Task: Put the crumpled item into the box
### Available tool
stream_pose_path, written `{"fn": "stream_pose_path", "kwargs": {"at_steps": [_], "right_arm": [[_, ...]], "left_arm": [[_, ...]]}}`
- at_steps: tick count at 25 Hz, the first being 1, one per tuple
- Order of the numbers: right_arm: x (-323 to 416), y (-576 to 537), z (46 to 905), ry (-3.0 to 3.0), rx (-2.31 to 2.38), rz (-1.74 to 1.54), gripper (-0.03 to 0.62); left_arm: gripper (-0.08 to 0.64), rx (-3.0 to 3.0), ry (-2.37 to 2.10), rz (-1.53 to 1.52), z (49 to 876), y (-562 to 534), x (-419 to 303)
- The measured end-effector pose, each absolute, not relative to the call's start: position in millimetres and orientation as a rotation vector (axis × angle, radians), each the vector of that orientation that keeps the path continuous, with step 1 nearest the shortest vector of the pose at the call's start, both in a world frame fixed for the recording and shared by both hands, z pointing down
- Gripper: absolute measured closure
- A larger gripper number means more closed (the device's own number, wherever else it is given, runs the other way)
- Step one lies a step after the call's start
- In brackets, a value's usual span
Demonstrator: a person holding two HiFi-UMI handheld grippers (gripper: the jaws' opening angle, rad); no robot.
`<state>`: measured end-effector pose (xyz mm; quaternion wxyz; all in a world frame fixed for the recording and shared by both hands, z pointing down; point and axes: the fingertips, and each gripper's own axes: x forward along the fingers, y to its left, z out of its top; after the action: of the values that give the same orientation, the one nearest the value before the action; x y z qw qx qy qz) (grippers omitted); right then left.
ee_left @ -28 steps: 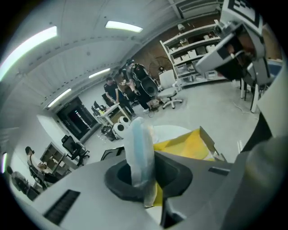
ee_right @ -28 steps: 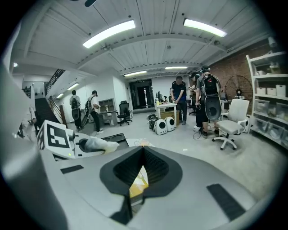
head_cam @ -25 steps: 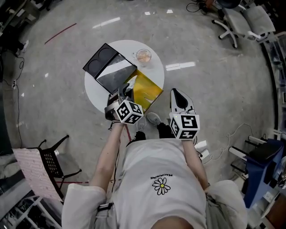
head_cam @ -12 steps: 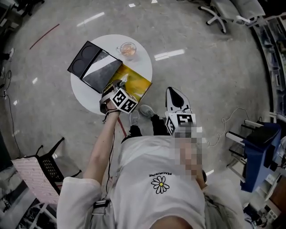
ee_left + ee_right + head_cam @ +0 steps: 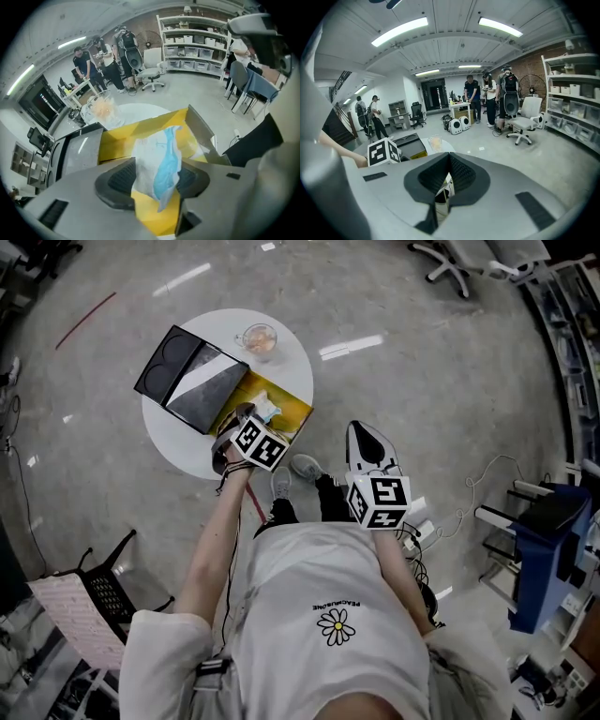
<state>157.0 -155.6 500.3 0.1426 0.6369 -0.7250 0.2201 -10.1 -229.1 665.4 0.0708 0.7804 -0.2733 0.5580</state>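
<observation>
Left claw [image 5: 154,180]: jaws opening above the yellow box [image 5: 117,140]; the crumpled item [image 5: 157,159], white with a blue streak, sits between my pads, seemingly under no firm squeeze
Right claw [image 5: 449,180]: jaws together, nothing in them; held off the round surface [image 5: 178,442], near my body
Crumpled item: over the box's open inside; whether its lower tip touches the bottom I cannot tell
Step, as I judge it: the release into the box
Doing it well: spread the jaws fully before lifting; keep the claw steady over the box's middle, clear of its flap; rise straight up, in case the item clings to a pad
</observation>
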Motion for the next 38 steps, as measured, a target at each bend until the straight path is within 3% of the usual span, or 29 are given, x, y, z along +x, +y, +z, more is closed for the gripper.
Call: {"fn": "stream_pose_path", "kwargs": {"at_steps": [10, 19, 26, 31, 38], "right_arm": [[151.4, -144.2, 499.8, -2.114, 1.816, 0.627, 0.589], [144.7, -147.5, 488.5, -2.174, 1.776, 0.563, 0.589], [140.7, -159.6, 475.3, -2.221, 1.766, 0.539, 0.589], [130.2, -171.6, 464.6, -2.283, 1.721, 0.491, 0.589], [110.2, -188.2, 447.9, -2.381, 1.652, 0.439, 0.589]], "left_arm": [[0.250, 2.337, -0.771, 1.554, 663.9, -210.4, 3.3], [0.236, 2.368, -0.816, 1.495, 643.1, -215.9, 11.2], [0.239, 2.473, -1.043, 1.342, 573.2, -256.6, 9.0], [0.349, 2.576, -1.324, 1.132, 490.5, -283.0, -1.0], [0.440, 2.594, -1.579, 0.835, 405.8, -278.8, -23.5]]}}
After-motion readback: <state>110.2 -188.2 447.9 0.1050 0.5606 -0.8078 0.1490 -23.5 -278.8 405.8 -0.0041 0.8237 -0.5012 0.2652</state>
